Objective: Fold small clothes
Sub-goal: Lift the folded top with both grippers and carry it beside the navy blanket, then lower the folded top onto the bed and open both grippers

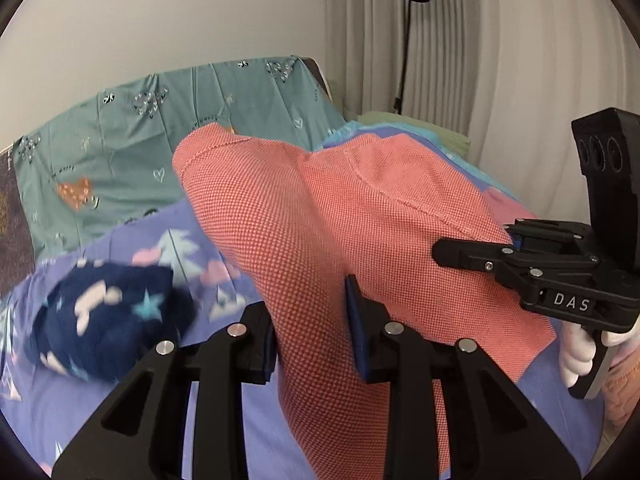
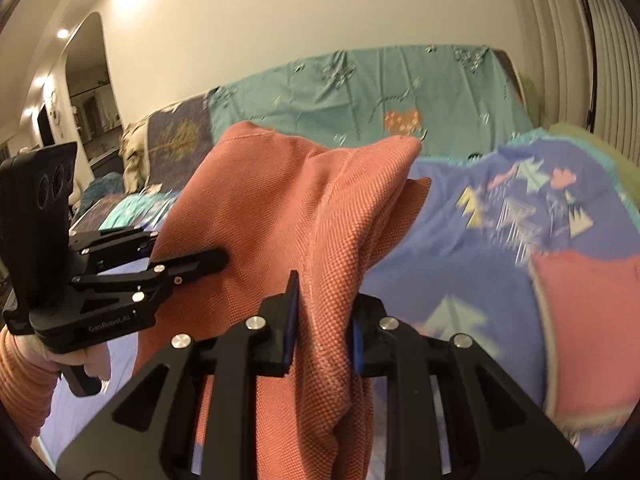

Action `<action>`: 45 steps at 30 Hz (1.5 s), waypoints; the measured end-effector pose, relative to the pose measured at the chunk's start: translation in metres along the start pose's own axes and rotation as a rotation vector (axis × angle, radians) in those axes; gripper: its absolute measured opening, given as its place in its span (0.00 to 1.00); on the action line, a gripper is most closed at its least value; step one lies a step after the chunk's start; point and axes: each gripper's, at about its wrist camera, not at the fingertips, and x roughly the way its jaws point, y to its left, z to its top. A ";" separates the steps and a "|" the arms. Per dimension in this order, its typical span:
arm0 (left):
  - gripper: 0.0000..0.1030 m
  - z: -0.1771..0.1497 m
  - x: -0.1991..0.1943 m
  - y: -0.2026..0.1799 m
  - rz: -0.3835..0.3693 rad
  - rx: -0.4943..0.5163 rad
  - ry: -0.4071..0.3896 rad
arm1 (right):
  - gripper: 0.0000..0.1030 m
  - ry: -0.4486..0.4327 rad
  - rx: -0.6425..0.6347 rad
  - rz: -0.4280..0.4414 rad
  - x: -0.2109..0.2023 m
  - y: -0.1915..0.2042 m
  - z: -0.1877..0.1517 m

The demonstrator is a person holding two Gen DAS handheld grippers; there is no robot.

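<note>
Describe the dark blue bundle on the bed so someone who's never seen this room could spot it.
Start from the lilac bedspread printed with pale trees and clouds. To the left of the coral garment held up over it lies the bundle, a crumpled fuzzy navy cloth. Its light blue stars and pink shapes on dark ground set it apart from the pale bedding.

garment (image 1: 340, 216) raised between both claws, bundle (image 1: 108, 320) left on bedspread (image 1: 248, 420)

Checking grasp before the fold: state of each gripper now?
Left gripper: shut on the coral garment.
Right gripper: shut on the same coral garment.
</note>
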 end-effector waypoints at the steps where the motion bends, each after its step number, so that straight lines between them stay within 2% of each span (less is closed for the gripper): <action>1: 0.29 0.009 0.010 0.004 0.012 0.007 0.002 | 0.21 -0.006 0.011 -0.006 0.008 -0.006 0.010; 6: 0.29 0.053 0.069 0.021 0.093 0.073 0.025 | 0.21 -0.026 0.062 -0.049 0.063 -0.042 0.054; 11: 0.30 0.057 0.130 0.039 0.155 0.059 0.073 | 0.21 -0.002 0.102 -0.093 0.122 -0.068 0.070; 13: 0.38 0.049 0.158 0.049 0.202 0.054 0.095 | 0.21 0.019 0.116 -0.107 0.146 -0.077 0.071; 15: 0.47 0.035 0.180 0.058 0.274 0.055 0.124 | 0.25 0.058 0.136 -0.115 0.175 -0.087 0.064; 16: 0.49 0.026 0.189 0.063 0.311 0.044 0.142 | 0.35 0.090 0.147 -0.133 0.188 -0.091 0.058; 17: 0.49 0.011 0.199 0.069 0.300 0.016 0.180 | 0.47 0.156 0.170 -0.169 0.207 -0.099 0.048; 19: 0.49 -0.021 0.214 0.074 0.209 -0.002 0.288 | 0.47 0.292 0.208 -0.194 0.234 -0.112 0.023; 20: 0.49 -0.035 0.220 0.072 0.194 0.021 0.336 | 0.47 0.371 0.223 -0.196 0.247 -0.119 0.002; 21: 0.50 -0.048 0.224 0.069 0.189 0.049 0.363 | 0.47 0.412 0.232 -0.192 0.254 -0.123 -0.013; 22: 0.50 -0.055 0.219 0.066 0.198 0.055 0.325 | 0.47 0.359 0.252 -0.170 0.250 -0.126 -0.022; 24: 0.50 -0.055 0.213 0.065 0.215 0.042 0.314 | 0.47 0.331 0.282 -0.159 0.242 -0.128 -0.026; 29: 0.51 -0.060 0.196 0.057 0.268 0.063 0.279 | 0.48 0.307 0.196 -0.265 0.229 -0.106 -0.028; 32: 0.61 -0.060 0.179 0.053 0.296 0.027 0.239 | 0.49 0.281 0.206 -0.267 0.208 -0.099 -0.034; 33: 0.63 -0.063 0.163 0.051 0.261 -0.001 0.214 | 0.50 0.270 0.217 -0.261 0.197 -0.098 -0.037; 34: 0.68 -0.064 0.155 0.050 0.241 -0.016 0.199 | 0.53 0.252 0.227 -0.260 0.184 -0.096 -0.040; 35: 0.70 -0.068 0.137 0.048 0.216 -0.040 0.162 | 0.64 0.220 0.231 -0.269 0.166 -0.092 -0.044; 37: 0.78 -0.071 0.110 0.042 0.198 -0.058 0.109 | 0.75 0.145 0.220 -0.314 0.130 -0.080 -0.051; 39: 0.86 -0.074 0.076 0.033 0.201 -0.076 0.052 | 0.78 0.040 0.200 -0.374 0.087 -0.065 -0.062; 41: 0.90 -0.076 0.043 0.022 0.200 -0.092 -0.004 | 0.79 -0.020 0.210 -0.414 0.051 -0.055 -0.072; 43: 0.97 -0.077 0.010 0.009 0.207 -0.102 -0.056 | 0.79 -0.022 0.253 -0.384 0.027 -0.052 -0.077; 45: 0.99 -0.078 -0.015 -0.003 0.214 -0.100 -0.095 | 0.79 -0.011 0.301 -0.320 0.003 -0.052 -0.081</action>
